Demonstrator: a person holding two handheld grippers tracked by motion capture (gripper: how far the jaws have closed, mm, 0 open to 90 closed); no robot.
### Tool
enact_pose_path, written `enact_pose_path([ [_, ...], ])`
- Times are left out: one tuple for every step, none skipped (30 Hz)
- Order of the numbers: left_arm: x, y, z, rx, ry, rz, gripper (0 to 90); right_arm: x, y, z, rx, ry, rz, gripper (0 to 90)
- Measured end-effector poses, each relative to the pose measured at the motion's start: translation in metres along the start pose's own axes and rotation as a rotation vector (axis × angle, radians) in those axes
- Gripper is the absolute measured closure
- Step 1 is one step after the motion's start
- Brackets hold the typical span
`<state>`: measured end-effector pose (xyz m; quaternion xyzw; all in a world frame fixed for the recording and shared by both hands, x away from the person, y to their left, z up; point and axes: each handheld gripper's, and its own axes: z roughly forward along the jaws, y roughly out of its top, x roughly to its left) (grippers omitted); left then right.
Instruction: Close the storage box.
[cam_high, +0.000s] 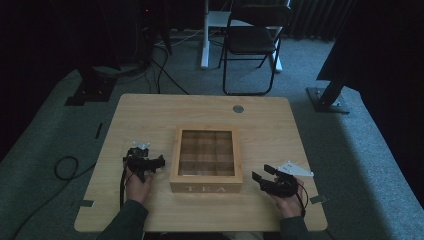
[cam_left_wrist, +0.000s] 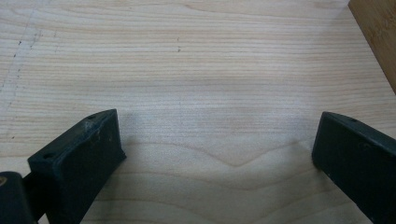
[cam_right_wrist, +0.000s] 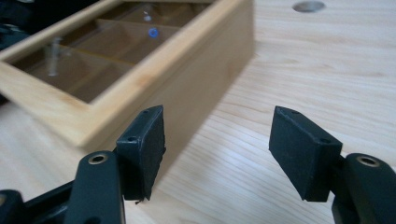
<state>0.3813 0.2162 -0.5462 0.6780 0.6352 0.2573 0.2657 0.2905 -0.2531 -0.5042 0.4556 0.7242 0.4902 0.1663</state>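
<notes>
Wooden tea box sits untouched between the left gripper and right gripper, both parted, empty.

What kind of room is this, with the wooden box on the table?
Probably a lab or studio set up for recording, not a home: a bare wooden table on grey carpet, a folding chair, cables trailing to dark equipment stands, and a person working tongs beside a tea box.

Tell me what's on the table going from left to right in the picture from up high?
Left tool → wooden tea box → right tool, all on the table. Both tools stand open with nothing between their jaws.
</notes>
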Motion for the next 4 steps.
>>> enact_pose_path([
  [0.0000,0.0000,0.0000,0.000,0.000,0.000,1.6,-0.0022,-0.0005,0.0008,0.003,-0.007,0.008,35.5],
  [0.0000,0.0000,0.0000,0.000,0.000,0.000,1.6,-0.0041,-0.0009,0.0018,0.004,-0.011,0.011,35.5],
  [0.0000,0.0000,0.0000,0.000,0.000,0.000,1.6,-0.0052,-0.0011,0.0027,0.007,-0.018,0.013,35.5],
  [0.0000,0.0000,0.0000,0.000,0.000,0.000,1.6,-0.0061,-0.0014,0.0038,0.010,-0.027,0.013,35.6],
])
